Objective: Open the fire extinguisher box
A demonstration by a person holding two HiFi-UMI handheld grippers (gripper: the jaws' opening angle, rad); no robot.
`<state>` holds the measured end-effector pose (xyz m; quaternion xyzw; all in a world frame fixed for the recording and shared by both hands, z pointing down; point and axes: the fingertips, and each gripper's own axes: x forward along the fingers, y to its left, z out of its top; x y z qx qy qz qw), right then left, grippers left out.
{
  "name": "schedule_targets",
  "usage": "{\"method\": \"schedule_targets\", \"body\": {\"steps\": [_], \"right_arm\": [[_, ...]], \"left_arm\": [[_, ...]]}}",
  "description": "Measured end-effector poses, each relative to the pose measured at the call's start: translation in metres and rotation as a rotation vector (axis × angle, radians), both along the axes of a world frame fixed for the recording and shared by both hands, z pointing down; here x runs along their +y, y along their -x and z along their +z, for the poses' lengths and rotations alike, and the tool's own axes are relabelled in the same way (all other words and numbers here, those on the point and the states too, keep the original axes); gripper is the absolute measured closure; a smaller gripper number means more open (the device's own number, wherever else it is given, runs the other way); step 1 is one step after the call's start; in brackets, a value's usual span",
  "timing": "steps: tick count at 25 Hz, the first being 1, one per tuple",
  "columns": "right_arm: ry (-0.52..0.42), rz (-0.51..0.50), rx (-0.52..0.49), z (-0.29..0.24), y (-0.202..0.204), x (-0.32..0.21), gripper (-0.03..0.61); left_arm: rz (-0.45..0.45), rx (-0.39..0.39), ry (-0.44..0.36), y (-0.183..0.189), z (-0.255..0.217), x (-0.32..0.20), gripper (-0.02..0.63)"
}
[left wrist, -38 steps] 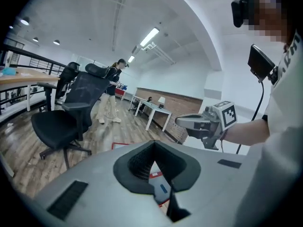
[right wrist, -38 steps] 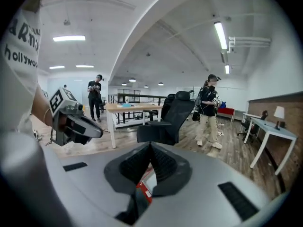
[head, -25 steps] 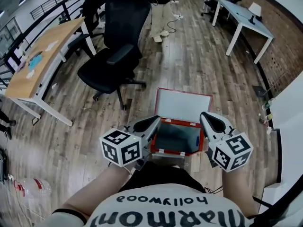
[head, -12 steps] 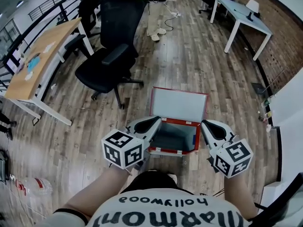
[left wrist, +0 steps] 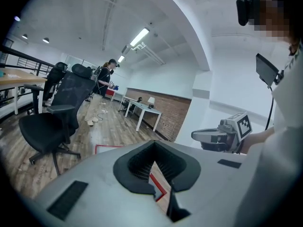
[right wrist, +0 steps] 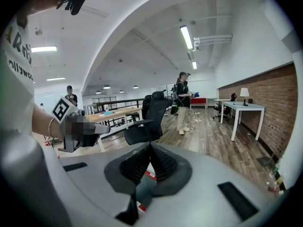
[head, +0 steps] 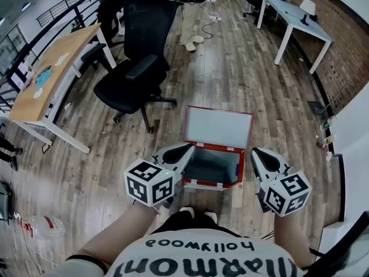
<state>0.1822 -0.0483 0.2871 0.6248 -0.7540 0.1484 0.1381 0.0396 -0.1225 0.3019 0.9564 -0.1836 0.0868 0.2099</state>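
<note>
The red fire extinguisher box (head: 234,152) lies on the wooden floor just in front of me, open, with its white-lined lid (head: 218,127) swung back flat and a grey inside showing. My left gripper (head: 187,150) hovers at the box's left front corner and my right gripper (head: 258,153) at its right side. Both are shut and hold nothing. In the left gripper view the shut left gripper (left wrist: 154,145) points over the box's red edge (left wrist: 160,186). In the right gripper view, a strip of the red edge (right wrist: 149,174) shows under the shut right gripper (right wrist: 150,145).
A black office chair (head: 138,68) stands left of the box, with a wooden desk (head: 52,68) beyond it. White tables (head: 294,16) line the brick wall at the far right. A plastic bottle (head: 43,227) lies on the floor at the left. A person (right wrist: 182,103) stands far back.
The right gripper has drifted a little to the right and lower, away from the box's side. The left gripper has barely shifted. The box stays open.
</note>
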Motion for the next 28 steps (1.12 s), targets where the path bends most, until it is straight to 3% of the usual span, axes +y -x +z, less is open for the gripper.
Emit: {"method": "schedule_targets", "body": {"steps": [28], "right_arm": [[0.008,-0.018,0.039,0.007,0.007,0.019,0.569]], "left_arm": [[-0.002,-0.020,0.005,0.008,0.003,0.020,0.607]]}}
